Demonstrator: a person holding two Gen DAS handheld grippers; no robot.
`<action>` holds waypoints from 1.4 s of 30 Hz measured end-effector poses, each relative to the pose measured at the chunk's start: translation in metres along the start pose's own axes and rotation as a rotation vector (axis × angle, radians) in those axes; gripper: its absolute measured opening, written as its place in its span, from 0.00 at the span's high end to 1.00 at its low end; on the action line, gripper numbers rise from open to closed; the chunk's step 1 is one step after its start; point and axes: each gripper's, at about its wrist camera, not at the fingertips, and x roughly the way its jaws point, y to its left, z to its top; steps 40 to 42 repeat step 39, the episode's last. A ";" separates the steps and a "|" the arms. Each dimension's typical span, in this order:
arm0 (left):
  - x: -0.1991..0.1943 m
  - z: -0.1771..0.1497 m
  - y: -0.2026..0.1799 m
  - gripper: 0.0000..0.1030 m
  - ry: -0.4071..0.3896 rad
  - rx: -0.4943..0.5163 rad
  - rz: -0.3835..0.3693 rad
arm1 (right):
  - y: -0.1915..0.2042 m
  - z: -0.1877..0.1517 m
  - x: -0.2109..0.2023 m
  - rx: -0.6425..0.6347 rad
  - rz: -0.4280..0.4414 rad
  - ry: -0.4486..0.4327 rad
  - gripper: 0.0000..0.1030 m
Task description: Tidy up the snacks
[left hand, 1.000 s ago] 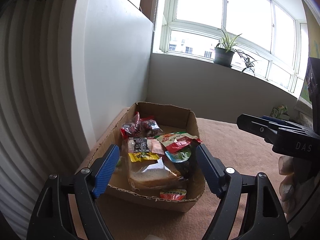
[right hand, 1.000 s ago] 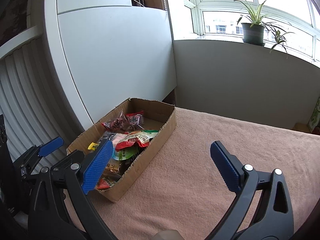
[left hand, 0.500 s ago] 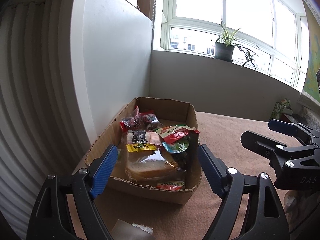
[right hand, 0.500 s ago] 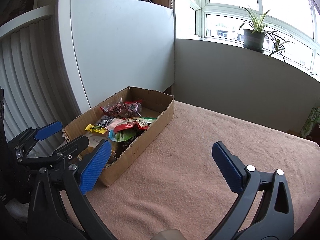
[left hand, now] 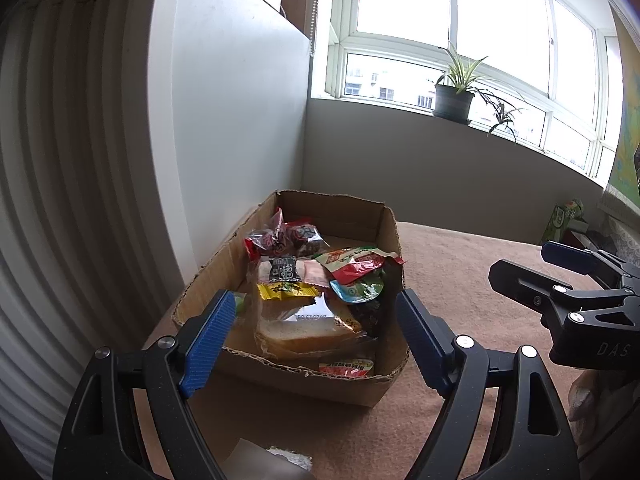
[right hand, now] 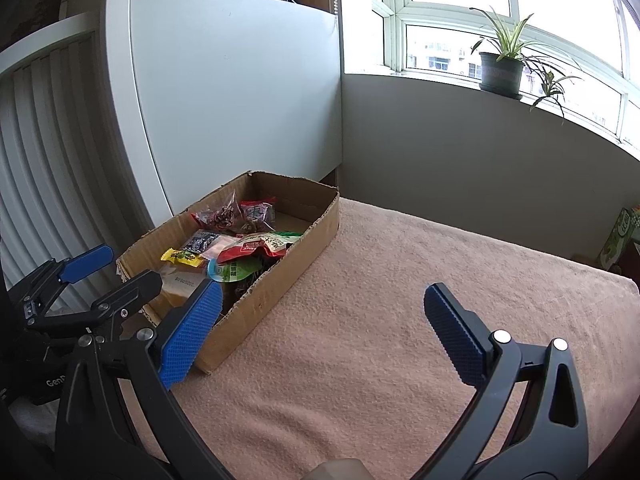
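A shallow cardboard box (left hand: 352, 378) (right hand: 276, 292) sits on the pink cloth and holds several snack packets. Among them are a bagged slice of bread (left hand: 308, 330), a yellow candy wrapper (left hand: 286, 290) (right hand: 182, 257), a red-and-green pouch (left hand: 356, 262) (right hand: 256, 245) and dark red packets (left hand: 282, 236) (right hand: 236, 214) at the far end. My left gripper (left hand: 314, 334) hovers open in front of the box's near end, nothing between its blue pads. My right gripper (right hand: 324, 328) stands open over bare cloth to the right of the box. Each gripper shows in the other's view.
A white cabinet (right hand: 236, 92) rises just behind the box, with a ribbed white panel (left hand: 60, 184) to the left. A grey wall under a window carries a potted plant (left hand: 454, 98) (right hand: 502, 68). A green carton (left hand: 562, 220) (right hand: 620, 242) stands at the cloth's far right.
Both views have drawn back a little from the box. The right gripper sits lower in the left view than a second ago. Both grippers stay open and empty.
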 end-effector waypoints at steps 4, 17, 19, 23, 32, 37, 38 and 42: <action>0.001 0.000 0.000 0.20 0.001 0.000 -0.002 | 0.000 0.000 0.000 -0.001 0.001 0.001 0.00; 0.000 -0.003 -0.001 0.20 0.005 -0.002 -0.003 | 0.002 -0.002 0.002 -0.007 0.004 0.018 0.00; 0.000 -0.003 -0.001 0.20 0.006 -0.001 -0.003 | 0.002 -0.002 0.002 -0.006 0.003 0.018 0.00; 0.000 -0.003 -0.001 0.20 0.006 -0.003 -0.003 | 0.002 -0.002 0.002 -0.006 0.005 0.018 0.00; 0.000 -0.004 -0.002 0.20 0.006 0.003 0.001 | 0.003 -0.004 0.002 -0.019 0.007 0.029 0.00; -0.001 -0.006 -0.003 0.20 0.001 0.011 0.000 | 0.002 -0.004 0.003 -0.018 0.005 0.034 0.00; -0.002 -0.006 -0.003 0.20 -0.004 0.014 0.003 | 0.002 -0.004 0.003 -0.020 0.003 0.034 0.00; -0.003 -0.006 -0.003 0.20 -0.010 0.016 0.007 | 0.002 -0.004 0.003 -0.020 0.003 0.034 0.00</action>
